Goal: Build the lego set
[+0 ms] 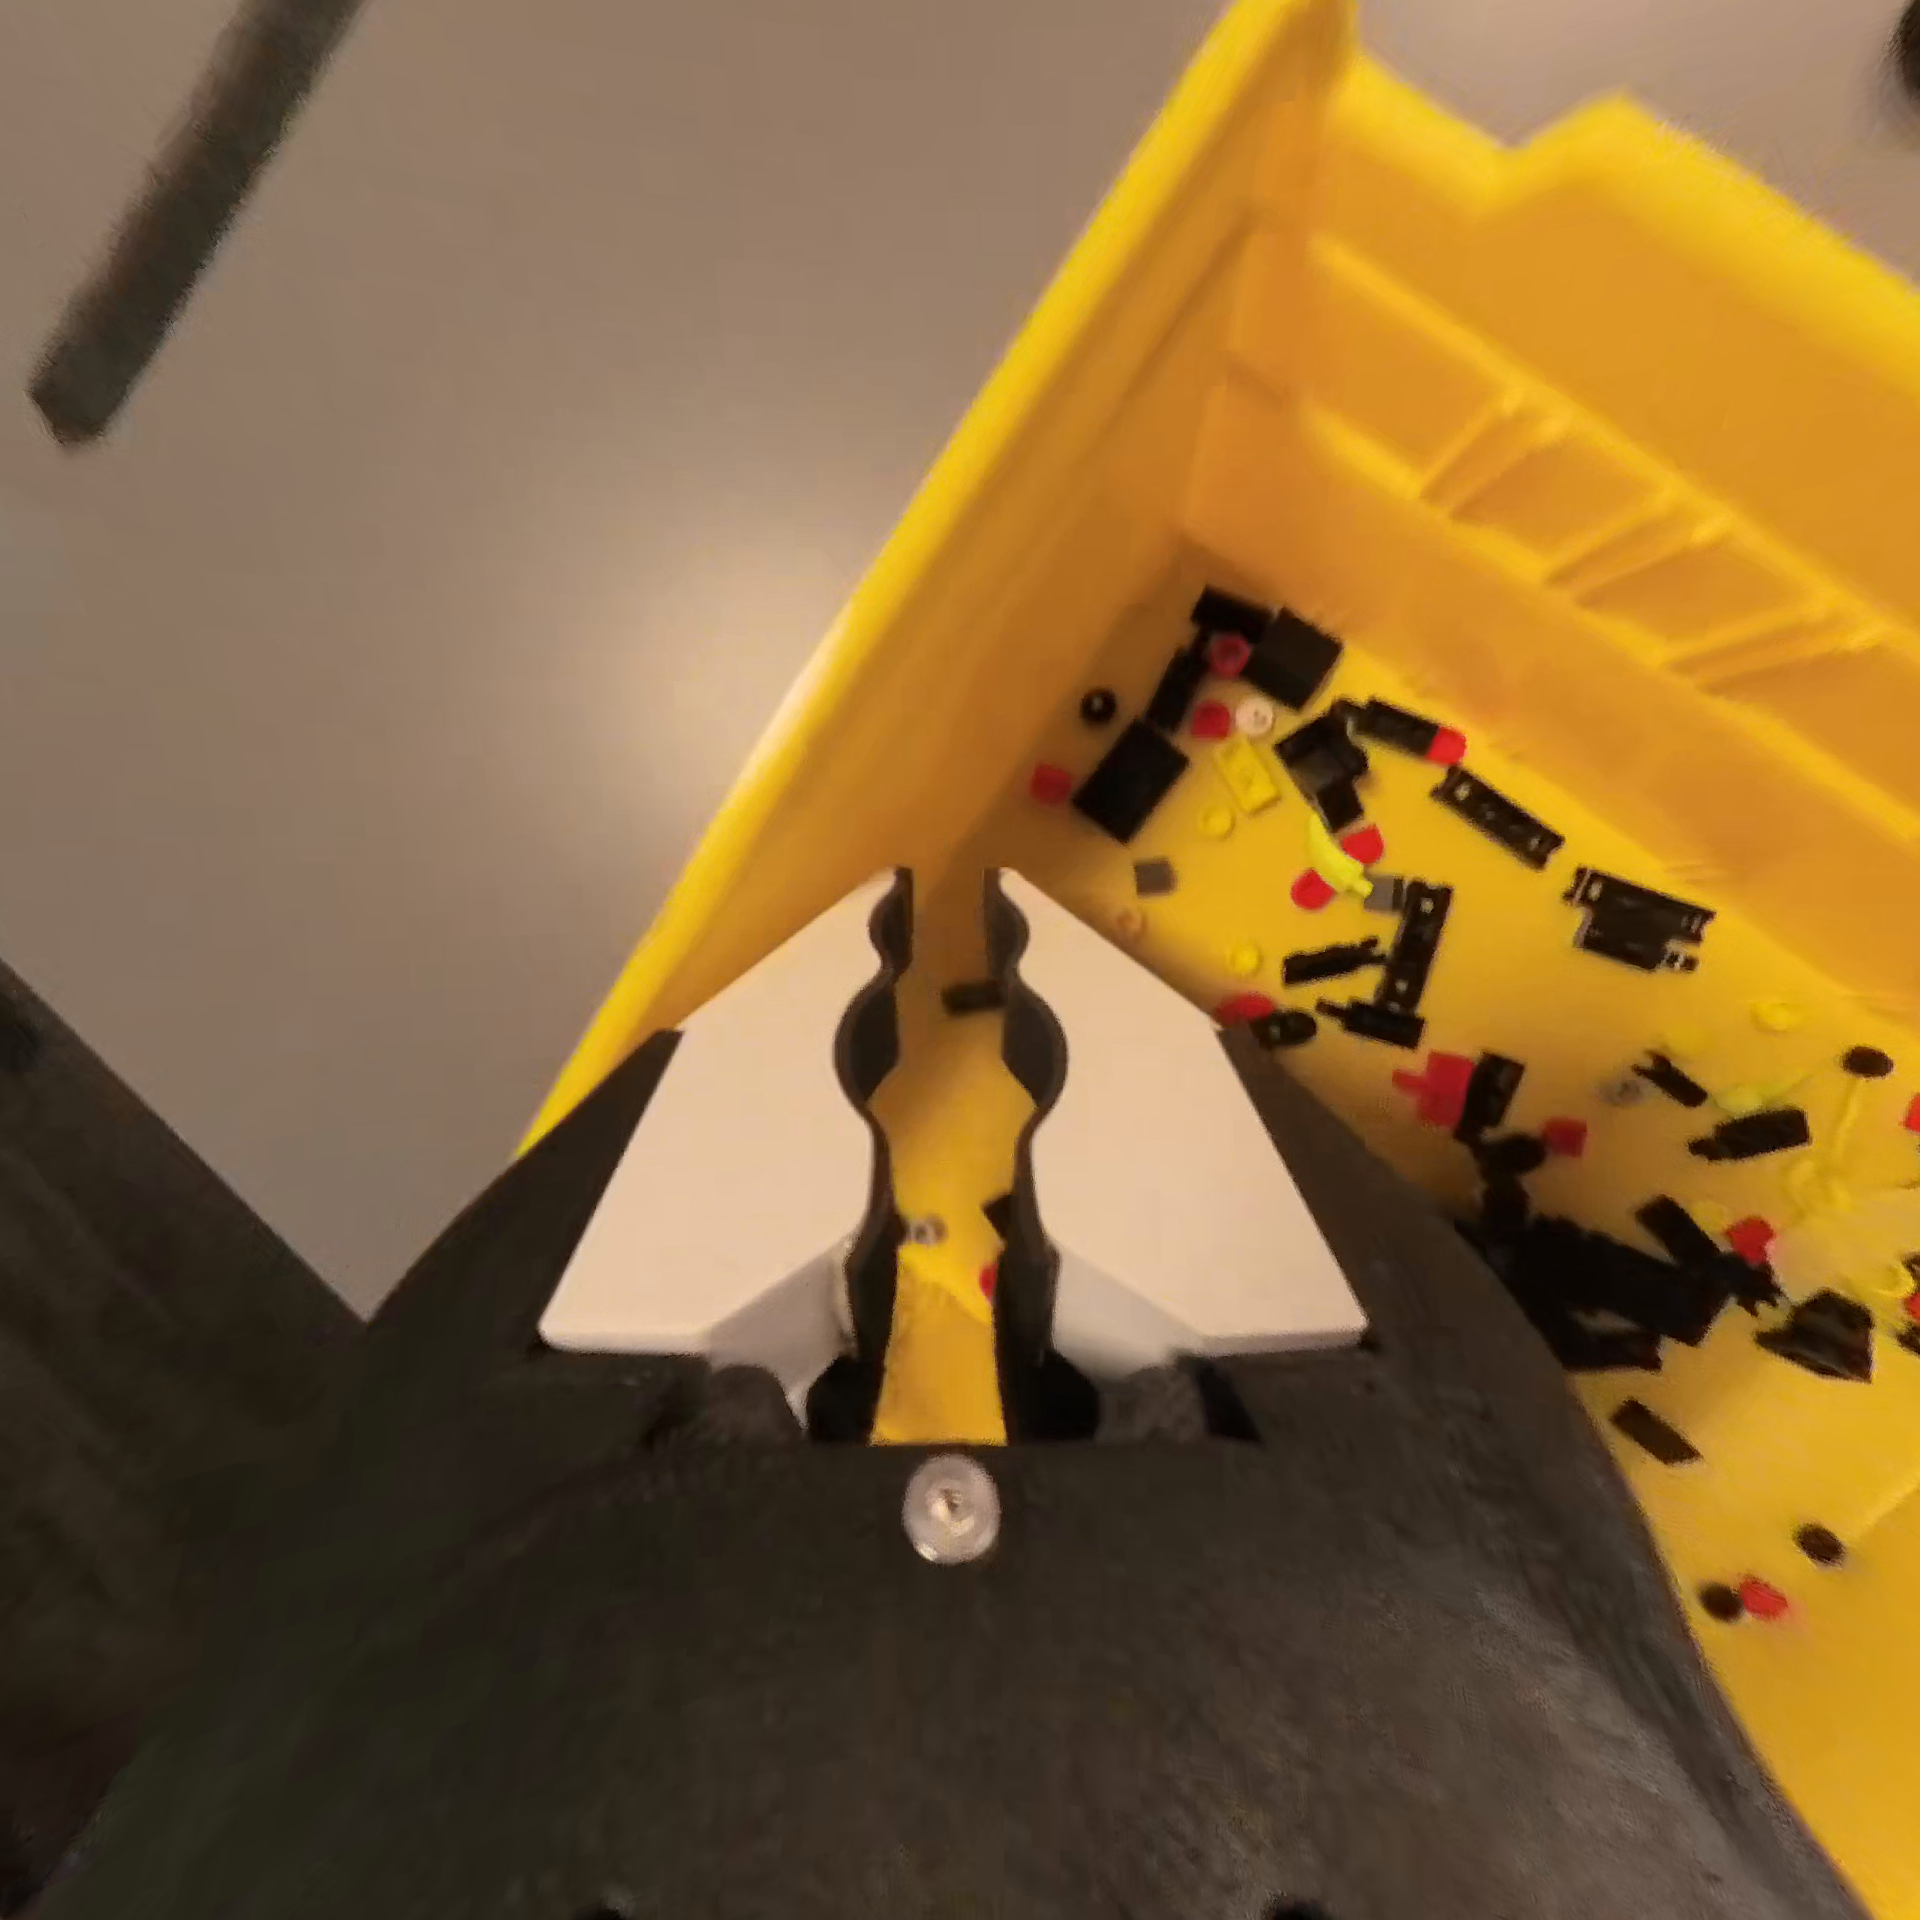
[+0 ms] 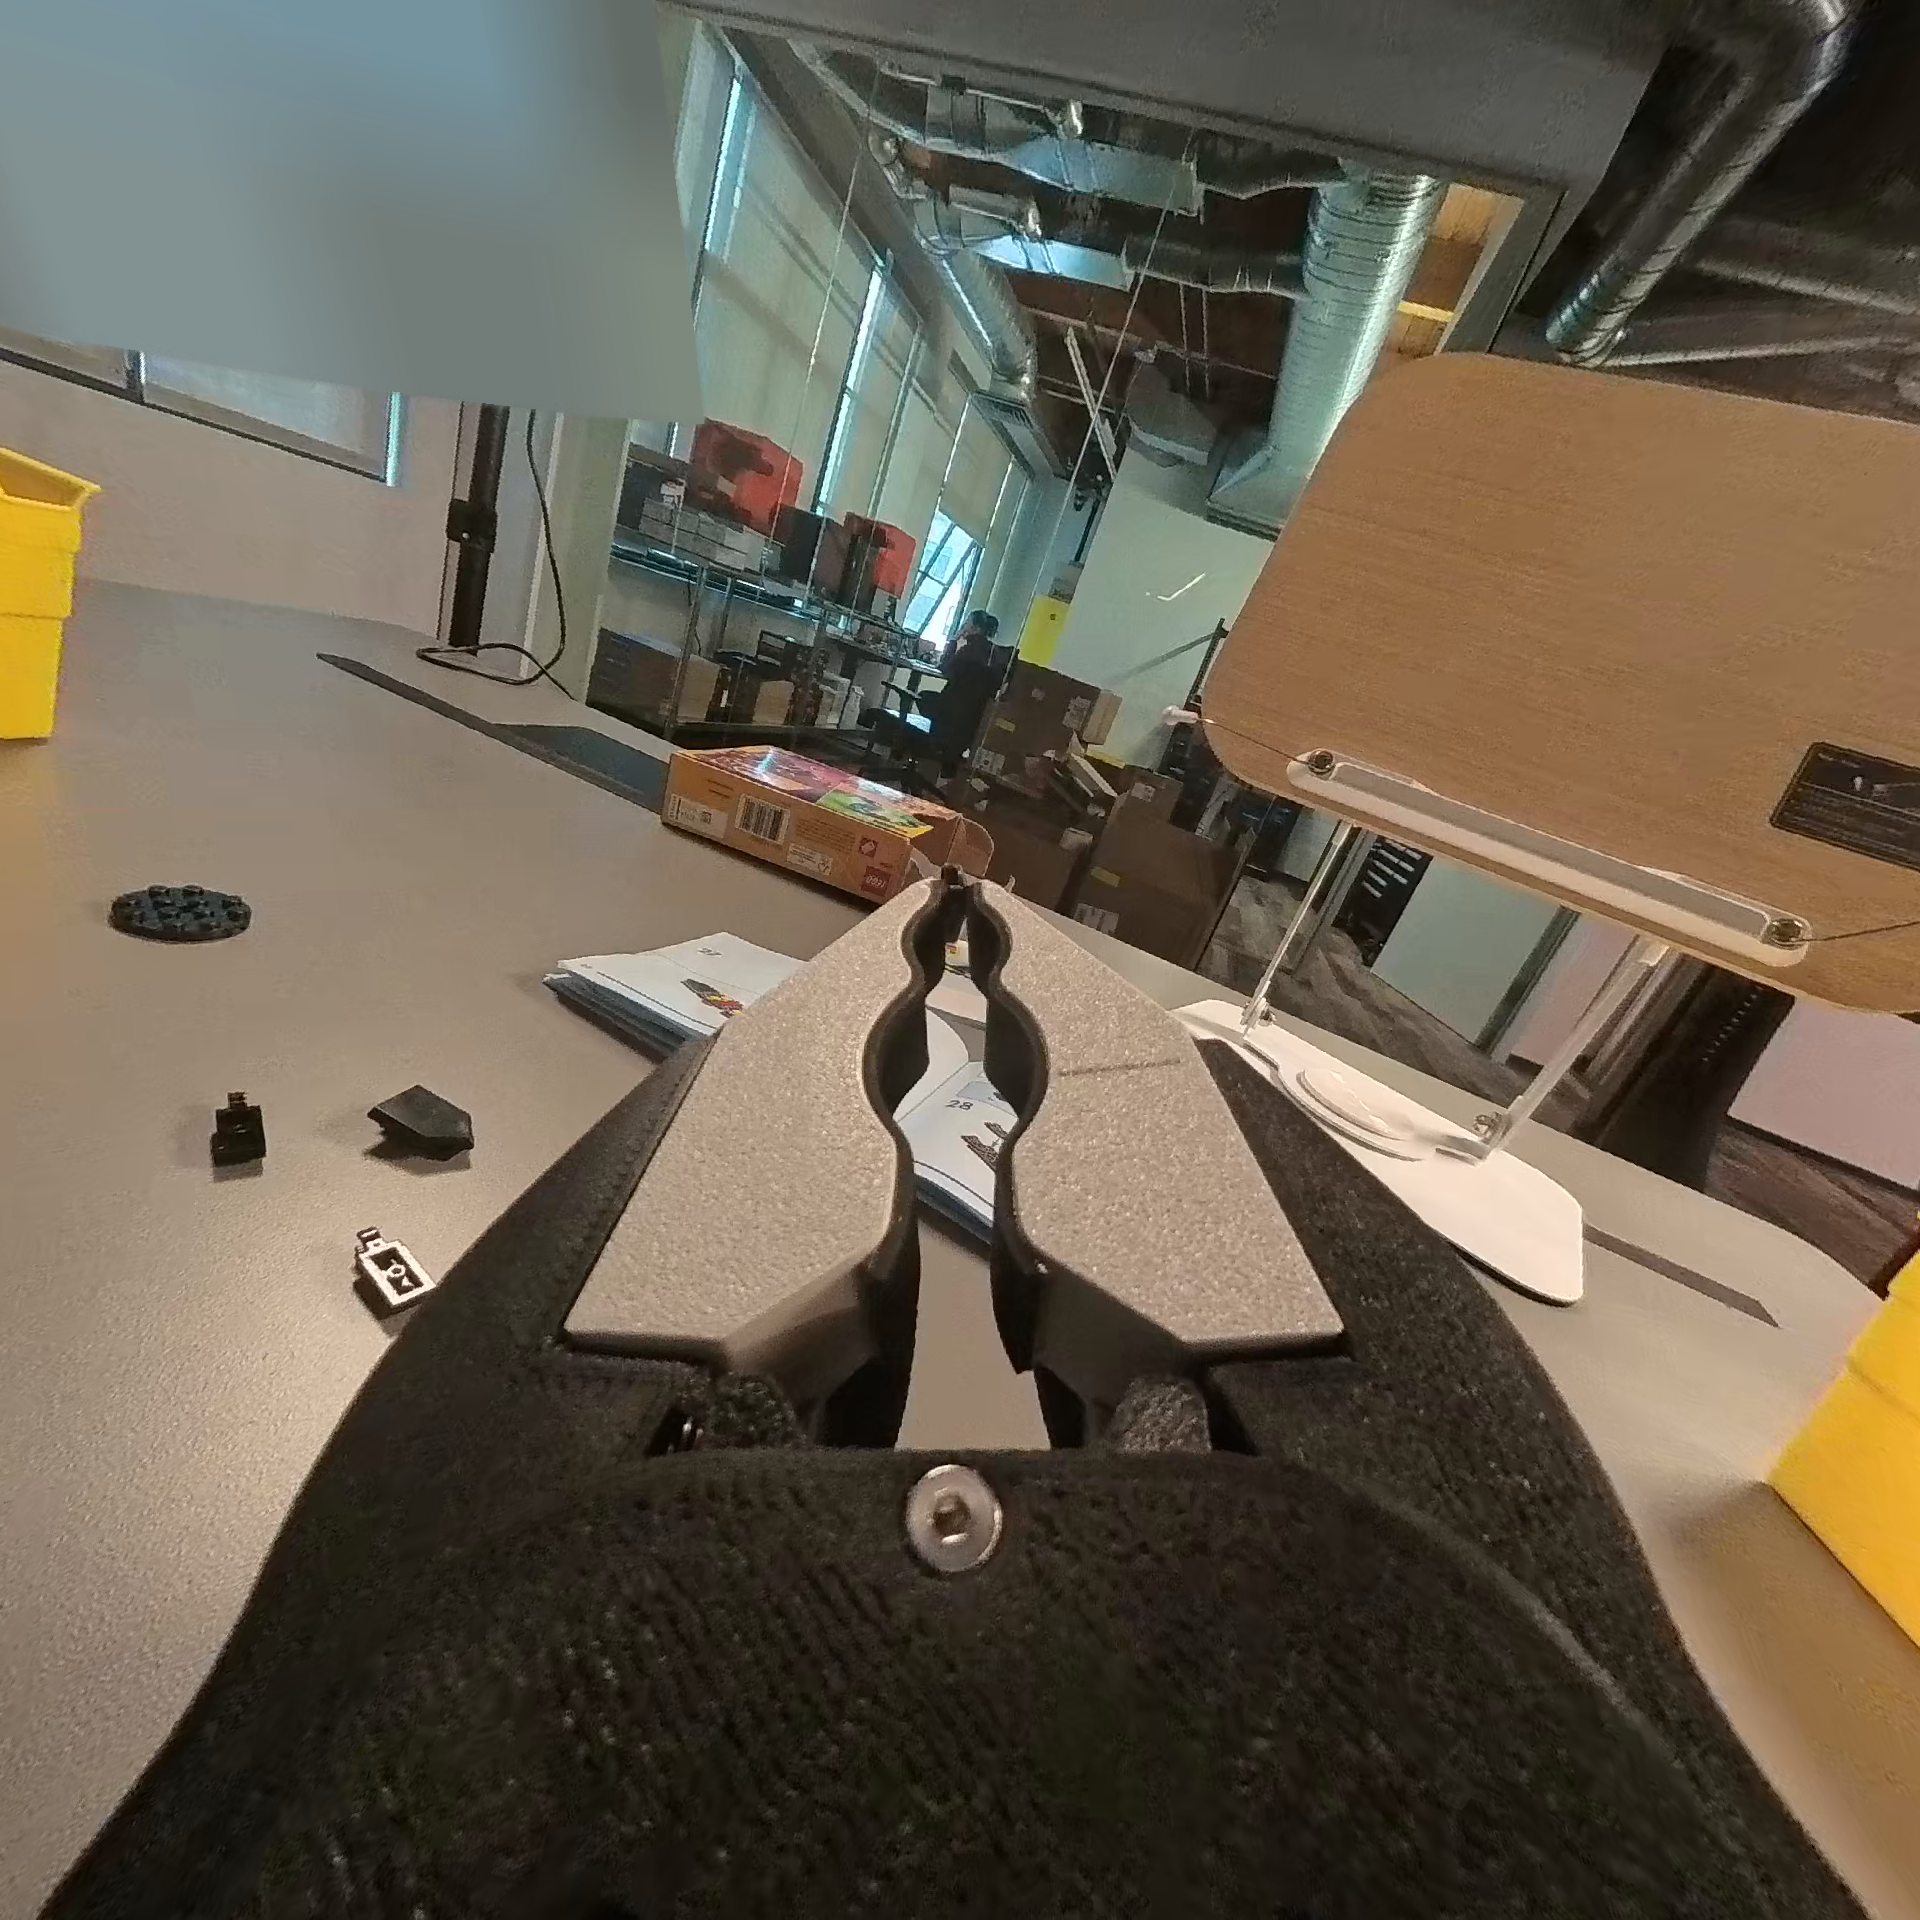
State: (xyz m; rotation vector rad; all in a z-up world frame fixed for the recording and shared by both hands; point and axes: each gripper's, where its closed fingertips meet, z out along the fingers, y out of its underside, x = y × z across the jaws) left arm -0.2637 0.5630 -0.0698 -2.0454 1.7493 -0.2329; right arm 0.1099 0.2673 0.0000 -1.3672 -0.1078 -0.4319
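Observation:
In the left wrist view, my left gripper (image 1: 948,883) hangs over the near corner of a yellow bin (image 1: 1091,520). Its jaws stand a narrow gap apart and hold nothing. Several loose black, red and yellow lego pieces (image 1: 1403,935) lie on the bin floor; one small black piece (image 1: 971,997) shows through the gap. In the right wrist view, my right gripper (image 2: 954,883) is held above the table, shut on a tiny black lego piece (image 2: 952,876) at its tips. A black round plate (image 2: 182,914), a small black brick (image 2: 237,1132), a black wedge (image 2: 421,1120) and a small black-and-white tile (image 2: 393,1270) lie on the grey table to its left.
An open instruction booklet (image 2: 665,987) lies under the right gripper, with the lego box (image 2: 821,831) behind it. A wooden board on a clear stand (image 2: 1558,665) is at the right. Yellow bins stand at the far left (image 2: 31,603) and near right (image 2: 1849,1475). Left tips to right tips: about 50 cm. To the small black-and-white tile (image 2: 393,1270): right tips about 15 cm, left tips about 40 cm.

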